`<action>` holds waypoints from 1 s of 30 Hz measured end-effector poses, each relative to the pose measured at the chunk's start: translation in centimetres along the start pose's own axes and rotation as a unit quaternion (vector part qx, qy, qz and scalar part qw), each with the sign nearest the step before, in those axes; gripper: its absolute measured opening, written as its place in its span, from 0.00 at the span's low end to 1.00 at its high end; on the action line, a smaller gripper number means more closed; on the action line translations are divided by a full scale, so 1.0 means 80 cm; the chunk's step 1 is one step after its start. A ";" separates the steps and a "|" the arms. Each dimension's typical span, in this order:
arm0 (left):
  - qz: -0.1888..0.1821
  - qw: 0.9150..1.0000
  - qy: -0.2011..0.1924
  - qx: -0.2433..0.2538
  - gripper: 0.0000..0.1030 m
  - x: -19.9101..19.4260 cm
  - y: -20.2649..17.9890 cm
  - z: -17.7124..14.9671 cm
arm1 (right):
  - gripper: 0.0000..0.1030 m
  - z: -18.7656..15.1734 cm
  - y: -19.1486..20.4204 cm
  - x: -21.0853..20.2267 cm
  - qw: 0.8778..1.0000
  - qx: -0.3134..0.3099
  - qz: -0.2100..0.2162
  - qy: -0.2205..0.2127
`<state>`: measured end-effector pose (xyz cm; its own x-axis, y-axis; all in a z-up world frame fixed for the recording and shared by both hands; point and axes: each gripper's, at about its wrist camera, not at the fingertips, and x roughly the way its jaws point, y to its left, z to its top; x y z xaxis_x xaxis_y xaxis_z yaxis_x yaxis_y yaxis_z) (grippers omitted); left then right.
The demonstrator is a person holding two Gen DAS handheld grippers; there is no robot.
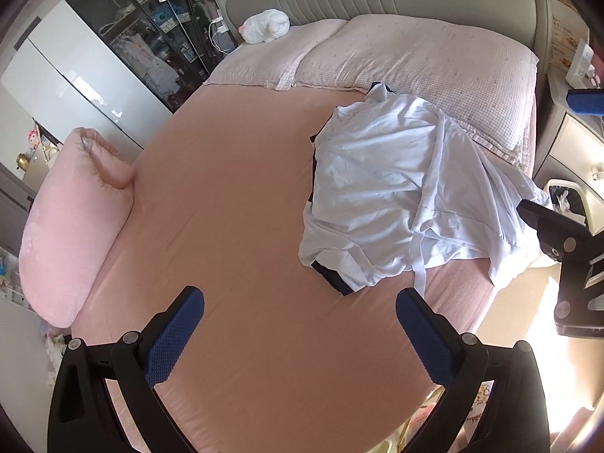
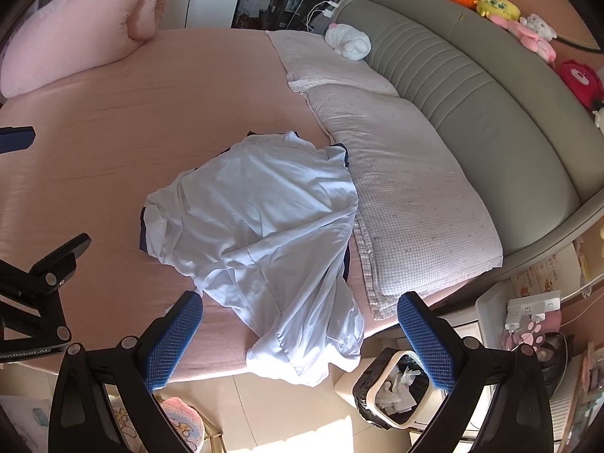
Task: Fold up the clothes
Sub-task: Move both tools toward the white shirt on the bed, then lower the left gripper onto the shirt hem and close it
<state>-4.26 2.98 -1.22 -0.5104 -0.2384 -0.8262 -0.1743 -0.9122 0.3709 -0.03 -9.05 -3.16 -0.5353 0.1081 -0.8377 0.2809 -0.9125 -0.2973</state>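
A pink-sheeted bed (image 1: 245,196) fills both frames. A crumpled white shirt with navy trim (image 2: 264,234) is heaped centre frame, one end draped over the mattress edge, unfolded. The left gripper (image 1: 300,334) and right gripper (image 2: 300,336) are held wide apart, empty, apparently readied for grasping.

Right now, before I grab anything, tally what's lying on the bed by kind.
Crumpled pale blue garment with dark navy trim: 1
Flat checked pink-white pillows: 2
Rolled pink quilt bundle: 1
White plush toy by the headboard: 1
Total: 5
Both grippers hover open, holding nothing.
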 end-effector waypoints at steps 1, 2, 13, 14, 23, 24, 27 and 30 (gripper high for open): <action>-0.007 1.000 0.001 0.005 1.00 0.000 -0.001 0.002 | 1.00 0.005 -0.001 0.001 1.000 -0.009 0.001 0.001; -0.014 1.000 0.002 0.008 1.00 0.000 0.000 0.004 | 1.00 0.010 -0.002 0.001 1.000 -0.017 0.002 0.002; 0.011 0.998 0.003 0.066 1.00 -0.016 0.012 0.057 | 1.00 0.068 -0.008 0.000 0.991 -0.132 -0.024 0.004; 0.013 0.997 0.003 0.076 1.00 -0.018 0.012 0.062 | 1.00 0.074 -0.010 -0.001 0.991 -0.135 -0.017 0.008; -0.020 0.994 0.006 0.111 1.00 -0.008 0.002 0.082 | 1.00 0.106 -0.017 0.032 0.987 -0.153 0.000 0.052; -0.030 0.994 0.006 0.109 1.00 -0.004 -0.001 0.083 | 1.00 0.106 -0.017 0.038 0.986 -0.155 -0.001 0.054; -0.075 0.993 0.006 0.088 1.00 0.008 -0.007 0.082 | 1.00 0.105 -0.019 0.055 0.985 -0.162 -0.007 0.061; -0.119 0.990 0.027 0.069 1.00 0.026 -0.012 0.082 | 1.00 0.104 -0.026 0.072 0.985 -0.155 -0.005 0.072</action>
<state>-10.68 5.52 -0.53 -0.3966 -0.0430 -0.9170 -0.3996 -0.8912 0.2146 -10.32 -9.79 -3.57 -0.4268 0.1920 -0.8837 0.5187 -0.7485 -0.4131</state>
